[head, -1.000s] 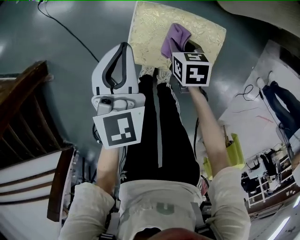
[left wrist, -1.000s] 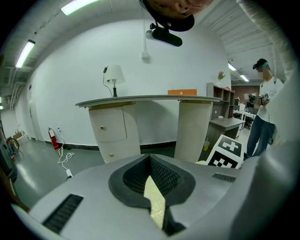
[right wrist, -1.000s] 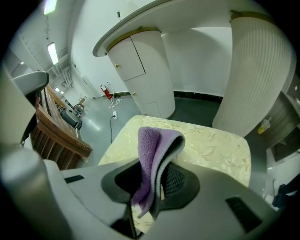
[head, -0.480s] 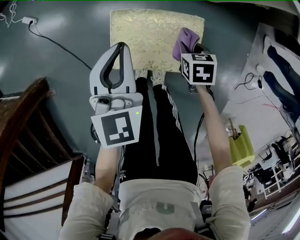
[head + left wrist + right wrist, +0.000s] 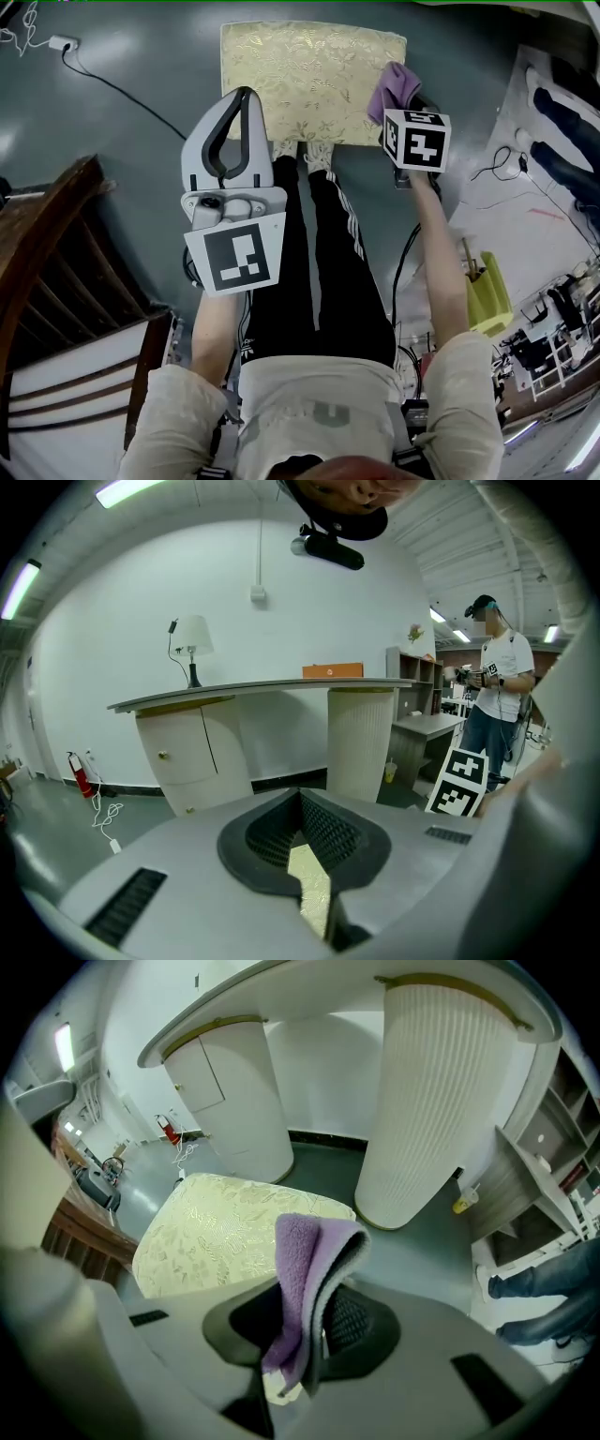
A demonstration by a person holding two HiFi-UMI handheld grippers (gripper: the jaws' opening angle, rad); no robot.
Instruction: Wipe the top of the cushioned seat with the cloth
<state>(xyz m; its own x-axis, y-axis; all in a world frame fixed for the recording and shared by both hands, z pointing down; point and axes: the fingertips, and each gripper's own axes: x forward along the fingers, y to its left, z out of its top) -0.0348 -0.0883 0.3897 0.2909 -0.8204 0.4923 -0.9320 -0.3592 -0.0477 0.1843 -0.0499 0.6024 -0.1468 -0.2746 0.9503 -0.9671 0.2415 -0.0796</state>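
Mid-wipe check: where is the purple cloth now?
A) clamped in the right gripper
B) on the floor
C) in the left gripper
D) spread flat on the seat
A: the purple cloth stands pinched between the jaws of the right gripper, with the cushioned seat beyond it.

Right gripper (image 5: 405,101) is sliding rightward across the seat (image 5: 300,75), dragging the cloth (image 5: 396,86) from the seat's middle-right out to its right edge. Cloth is now lapping over that edge. Right arm is reaching further out with it. Head view is swinging: seat, skewed a second ago, is squaring up in frame; floor plug (image 5: 58,41) is coming into view top left.
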